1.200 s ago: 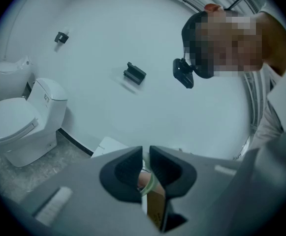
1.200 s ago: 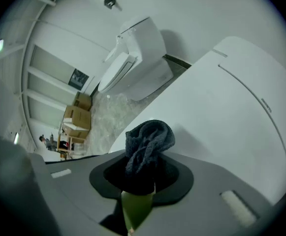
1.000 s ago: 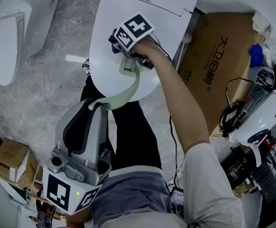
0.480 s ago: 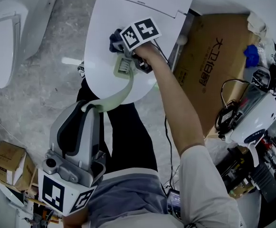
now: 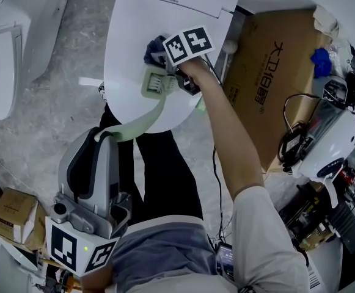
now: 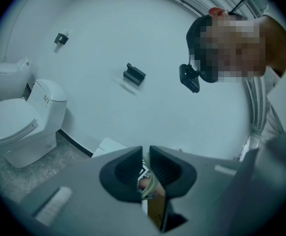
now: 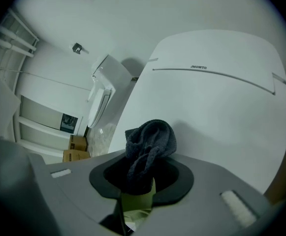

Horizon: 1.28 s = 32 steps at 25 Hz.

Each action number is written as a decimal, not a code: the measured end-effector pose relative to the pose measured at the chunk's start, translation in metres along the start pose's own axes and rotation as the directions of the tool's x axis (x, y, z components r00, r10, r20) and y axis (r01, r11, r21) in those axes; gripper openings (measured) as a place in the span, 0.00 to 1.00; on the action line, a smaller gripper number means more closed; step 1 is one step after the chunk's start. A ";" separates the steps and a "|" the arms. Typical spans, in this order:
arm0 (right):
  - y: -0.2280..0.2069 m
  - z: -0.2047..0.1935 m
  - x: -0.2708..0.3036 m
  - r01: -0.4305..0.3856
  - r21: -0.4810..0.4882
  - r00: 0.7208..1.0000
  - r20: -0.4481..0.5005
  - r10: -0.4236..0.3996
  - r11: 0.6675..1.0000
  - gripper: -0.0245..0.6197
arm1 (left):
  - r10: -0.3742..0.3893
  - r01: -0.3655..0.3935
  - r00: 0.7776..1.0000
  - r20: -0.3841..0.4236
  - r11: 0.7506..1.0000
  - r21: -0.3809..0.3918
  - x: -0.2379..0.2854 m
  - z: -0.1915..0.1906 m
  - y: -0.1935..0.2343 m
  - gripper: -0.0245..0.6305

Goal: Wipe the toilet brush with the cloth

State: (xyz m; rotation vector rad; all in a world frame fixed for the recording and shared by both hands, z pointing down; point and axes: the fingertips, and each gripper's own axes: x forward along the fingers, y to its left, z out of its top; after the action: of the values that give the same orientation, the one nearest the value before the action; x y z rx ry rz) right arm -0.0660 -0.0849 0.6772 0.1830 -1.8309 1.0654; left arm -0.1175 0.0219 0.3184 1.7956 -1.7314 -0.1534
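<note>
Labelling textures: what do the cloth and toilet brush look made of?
The cloth looks like dark, soft fabric, perhaps terry or knit, matte: fuzzy, bunched folds. The toilet brush looks like pale green plastic, smooth, probably moulded: thin, evenly curved handle.

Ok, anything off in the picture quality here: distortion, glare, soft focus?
Head view: sharp, evenly lit, one bright streak, probably glare, on the floor. Left gripper view: strong fisheye, dark corners, a mosaic patch; the left claw, shut on the brush, looks slightly soft. Right gripper view: same fisheye; the cloth in the right claw reads almost black, casting a soft shadow on the lid.
</note>
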 end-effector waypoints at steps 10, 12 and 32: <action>-0.014 -0.012 -0.011 -0.014 0.066 0.999 0.051 0.011 0.998 0.20 | -0.011 0.011 1.000 0.002 1.000 -0.001 0.006 0.002 -0.001 0.04; -0.016 -0.015 -0.013 -0.015 0.070 0.998 0.054 0.011 0.997 0.20 | -0.015 0.015 1.000 0.005 1.000 -0.001 0.006 0.002 -0.002 0.04; -0.045 -0.040 -0.028 -0.028 0.198 0.992 0.128 0.003 0.980 0.20 | -0.049 0.049 0.999 -0.006 0.999 -0.009 0.009 0.002 -0.002 0.04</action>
State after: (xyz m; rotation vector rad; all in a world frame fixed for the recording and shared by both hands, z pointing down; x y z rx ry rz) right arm -0.0009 -0.0909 0.6871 0.3638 -1.8388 1.2737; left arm -0.1159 0.0125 0.3189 1.8310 -1.6803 -0.1759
